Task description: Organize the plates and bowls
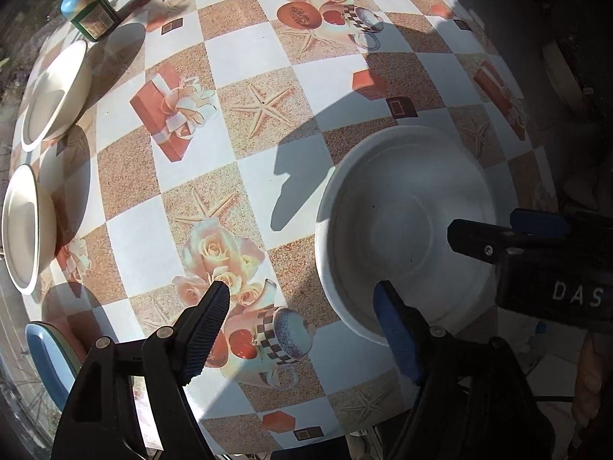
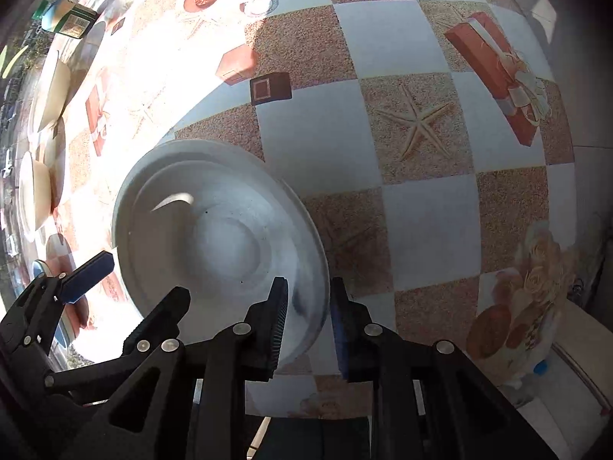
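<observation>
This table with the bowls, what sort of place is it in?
Probably a home dining spot by a window: a table under a printed checkered cloth, a white bowl, cream bowls along the edge, and a green jar.

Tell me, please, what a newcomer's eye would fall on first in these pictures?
First the big white bowl near the table's front edge, with the right gripper closed on its rim. Next the loud checkered tablecloth of roses, starfish and gift boxes, half in hard sunlight. The left gripper hangs open beside the bowl, and cream plates line the far left edge.
</observation>
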Demonstrator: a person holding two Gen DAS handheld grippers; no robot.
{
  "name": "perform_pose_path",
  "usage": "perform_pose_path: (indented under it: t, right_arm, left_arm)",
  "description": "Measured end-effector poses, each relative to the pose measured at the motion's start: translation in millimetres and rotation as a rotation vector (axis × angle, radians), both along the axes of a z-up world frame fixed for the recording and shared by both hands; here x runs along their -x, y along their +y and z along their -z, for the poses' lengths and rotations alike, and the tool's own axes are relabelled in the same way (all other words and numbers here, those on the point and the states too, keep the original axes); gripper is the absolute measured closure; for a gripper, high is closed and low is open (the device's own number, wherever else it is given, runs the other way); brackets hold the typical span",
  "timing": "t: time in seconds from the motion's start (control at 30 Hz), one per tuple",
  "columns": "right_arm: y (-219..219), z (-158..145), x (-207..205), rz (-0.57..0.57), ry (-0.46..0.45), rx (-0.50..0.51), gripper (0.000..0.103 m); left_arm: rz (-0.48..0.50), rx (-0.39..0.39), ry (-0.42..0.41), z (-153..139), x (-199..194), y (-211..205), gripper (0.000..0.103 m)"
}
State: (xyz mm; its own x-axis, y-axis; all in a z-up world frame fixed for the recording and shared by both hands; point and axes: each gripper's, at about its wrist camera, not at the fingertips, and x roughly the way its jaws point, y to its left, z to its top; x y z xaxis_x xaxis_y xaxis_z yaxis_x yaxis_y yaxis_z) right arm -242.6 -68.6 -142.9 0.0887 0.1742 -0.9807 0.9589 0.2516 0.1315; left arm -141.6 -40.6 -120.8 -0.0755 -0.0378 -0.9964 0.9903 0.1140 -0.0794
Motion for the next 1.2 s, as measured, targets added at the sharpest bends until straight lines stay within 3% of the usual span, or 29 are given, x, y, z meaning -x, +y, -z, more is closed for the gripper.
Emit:
perform_pose_path:
  t: [0.03, 0.17, 0.33, 0.63, 0.87, 1.2]
  right_arm:
    - [-0.3, -5.8, 2.0, 0.01, -0.006, 0.03, 0.02]
    - [-14.9, -25.7, 6.1, 0.018, 0.005, 0.073, 0.02]
    - [-15.8, -40.4, 4.3, 0.066, 0.016, 0.119, 0.02]
    - [-28.4, -78.9, -30.7, 0.038, -0.004, 0.167, 0.02]
    - [-18.9, -88.2, -74.8, -0.045, -0.026, 0.194, 0.02]
    - [-7.7, -81.5, -162.3, -0.203, -0.082, 0.169, 0.02]
  left_arm:
    - [-0.002, 0.006, -0.003, -3.7, -6.7, 6.2, 0.022]
    - [-0.031, 0.019, -0.009, -10.4, -55.3, 40.7, 0.022]
    - [-0.069, 0.034, -0.014, -27.0, -84.6, 65.6, 0.022]
    - [-0.134, 0.091, -0.033, -70.0, -119.0, 58.0, 0.022]
    - [-0.258, 0.12, -0.072, -39.5, -163.8, 29.5, 0.022]
    - [-0.511, 0.076, -0.155, -26.5, -270.8, 39.8, 0.022]
